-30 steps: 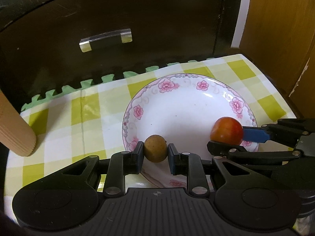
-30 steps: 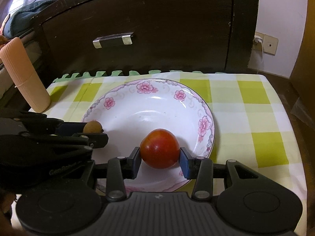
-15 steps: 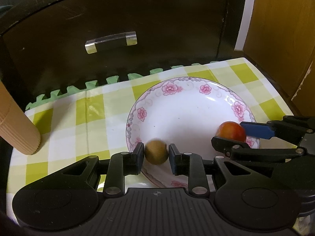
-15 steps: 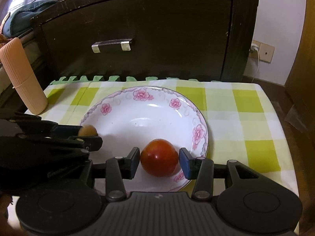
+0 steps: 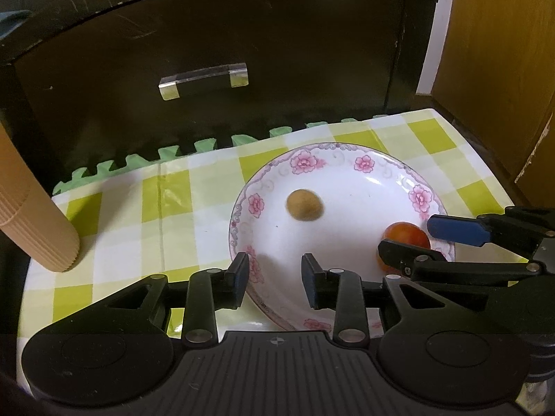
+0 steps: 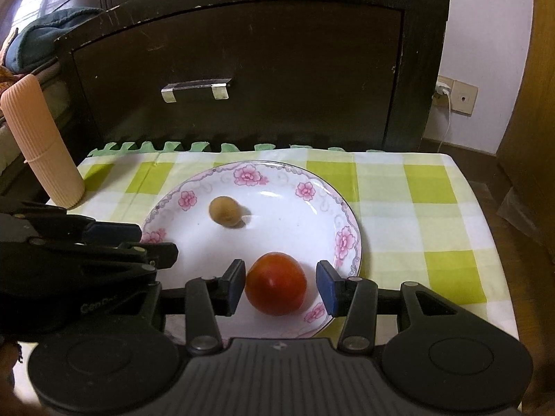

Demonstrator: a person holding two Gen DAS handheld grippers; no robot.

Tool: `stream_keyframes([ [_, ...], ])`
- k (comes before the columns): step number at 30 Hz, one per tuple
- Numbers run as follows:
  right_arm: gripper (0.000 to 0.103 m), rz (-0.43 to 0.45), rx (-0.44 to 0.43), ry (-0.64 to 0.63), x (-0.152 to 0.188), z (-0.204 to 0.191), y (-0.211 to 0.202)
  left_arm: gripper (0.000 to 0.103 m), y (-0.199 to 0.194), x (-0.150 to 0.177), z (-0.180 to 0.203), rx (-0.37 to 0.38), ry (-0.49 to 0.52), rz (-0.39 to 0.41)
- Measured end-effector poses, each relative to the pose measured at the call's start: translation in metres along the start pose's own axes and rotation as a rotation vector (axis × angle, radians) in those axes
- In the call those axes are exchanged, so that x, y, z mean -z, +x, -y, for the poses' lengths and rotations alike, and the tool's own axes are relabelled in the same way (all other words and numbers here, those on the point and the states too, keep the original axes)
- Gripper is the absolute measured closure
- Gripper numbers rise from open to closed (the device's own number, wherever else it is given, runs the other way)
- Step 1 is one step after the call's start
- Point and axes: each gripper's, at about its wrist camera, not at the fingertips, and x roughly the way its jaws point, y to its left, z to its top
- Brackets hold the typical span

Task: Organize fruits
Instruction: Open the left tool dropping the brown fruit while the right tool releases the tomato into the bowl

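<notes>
The left tool (image 5: 274,274) is hanging wide open over the plate's (image 5: 399,170) near rim, gripping nothing; the small brown fruit (image 5: 305,205) is lying free mid-plate; the right tool (image 6: 281,285) is gaping around the red fruit (image 6: 276,283), its right pad clear.

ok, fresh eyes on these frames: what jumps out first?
The white floral plate in the middle of the green-checked tablecloth, with a red fruit near its front edge and a small brown fruit further in. The right claw stands open around the red fruit, and the left claw is open and empty at the plate's near rim.
</notes>
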Motion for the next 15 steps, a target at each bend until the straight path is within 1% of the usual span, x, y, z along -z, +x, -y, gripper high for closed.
stream_keyframes([
  [15, 0.059, 0.009, 0.004, -0.003, 0.002, -0.005, -0.011, 0.062, -0.013, 0.002, 0.002, -0.018, 0.010, 0.011],
])
